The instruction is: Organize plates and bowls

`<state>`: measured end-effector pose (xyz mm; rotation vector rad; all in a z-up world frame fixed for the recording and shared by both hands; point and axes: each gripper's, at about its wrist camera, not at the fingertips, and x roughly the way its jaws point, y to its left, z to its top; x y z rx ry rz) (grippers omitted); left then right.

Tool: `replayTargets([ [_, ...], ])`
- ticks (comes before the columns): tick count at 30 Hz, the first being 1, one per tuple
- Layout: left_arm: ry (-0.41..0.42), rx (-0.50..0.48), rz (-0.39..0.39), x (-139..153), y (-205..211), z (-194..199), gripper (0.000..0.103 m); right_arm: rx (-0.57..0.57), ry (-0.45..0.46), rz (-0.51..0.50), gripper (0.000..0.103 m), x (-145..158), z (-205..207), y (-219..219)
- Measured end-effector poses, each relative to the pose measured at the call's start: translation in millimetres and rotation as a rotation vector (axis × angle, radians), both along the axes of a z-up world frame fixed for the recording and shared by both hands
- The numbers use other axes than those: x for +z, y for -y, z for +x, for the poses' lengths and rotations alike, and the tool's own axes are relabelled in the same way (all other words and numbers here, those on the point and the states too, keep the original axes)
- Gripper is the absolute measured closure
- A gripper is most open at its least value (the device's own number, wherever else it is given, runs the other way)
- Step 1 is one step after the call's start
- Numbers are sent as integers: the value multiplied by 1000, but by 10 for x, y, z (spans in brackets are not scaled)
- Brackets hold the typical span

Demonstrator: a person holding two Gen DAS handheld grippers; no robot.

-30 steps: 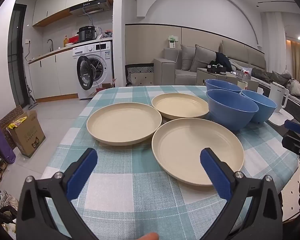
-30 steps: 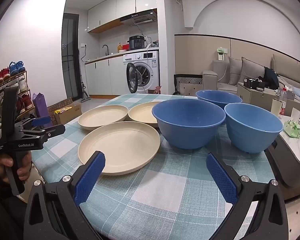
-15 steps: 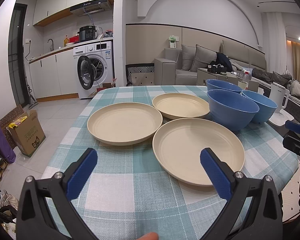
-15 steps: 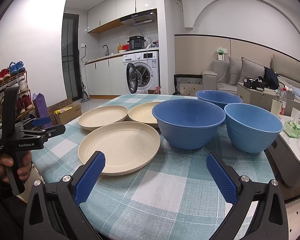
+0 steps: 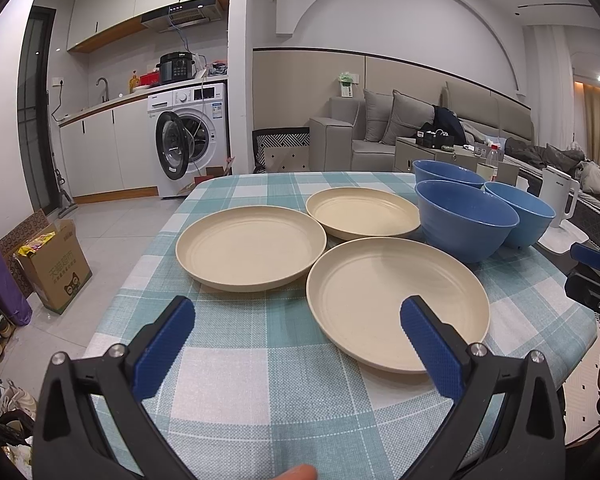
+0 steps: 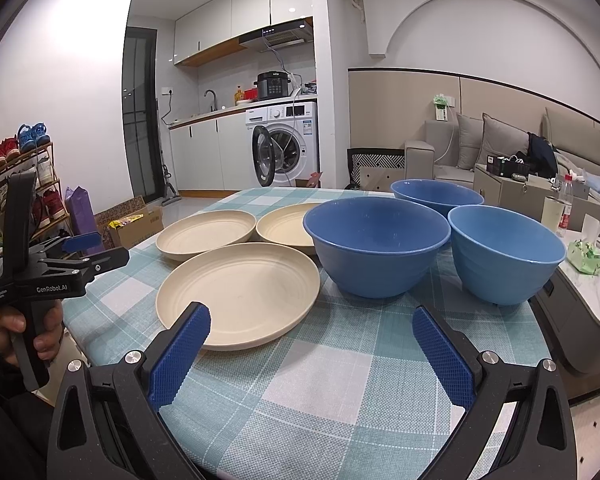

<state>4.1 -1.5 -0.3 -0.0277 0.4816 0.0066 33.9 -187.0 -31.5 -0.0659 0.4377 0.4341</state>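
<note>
Nearest the left wrist camera, the left tongs hang released over the front edge of the tabletop, which is covered in a teal and white checked cloth; their blue pads are spread wide with nothing between them, and the right-hand pad overlaps the near rim of the closest beige plate in this view. The right tongs are likewise released and empty, poised over bare cloth just in front of the dishes. In the right wrist view the left tongs also show at the left edge, gripped by a hand beside the tabletop. Past the closest plate, a second beige plate lies to its left and a little farther back, their rims just beside each other, and a third beige plate sits behind them both, toward the middle of the tabletop. To the right of the plates stand three blue bowls, all upright and unstacked: the large dark blue bowl is nearest and sits close against the third plate, the lighter blue bowl stands just beside it on the right near the tabletop's edge, and the far blue bowl is behind the two. Beyond the tabletop, a washing machine with its door open stands under the kitchen counter, a cardboard box rests on the floor to the left, and a grey sofa lines the far wall.
</note>
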Motion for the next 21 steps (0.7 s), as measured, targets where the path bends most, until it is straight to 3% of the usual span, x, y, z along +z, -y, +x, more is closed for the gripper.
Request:
replayTargets([
  [21,1,1,0,1,5,-4,0,-1,-1,-1,0,-36,-13,-5],
])
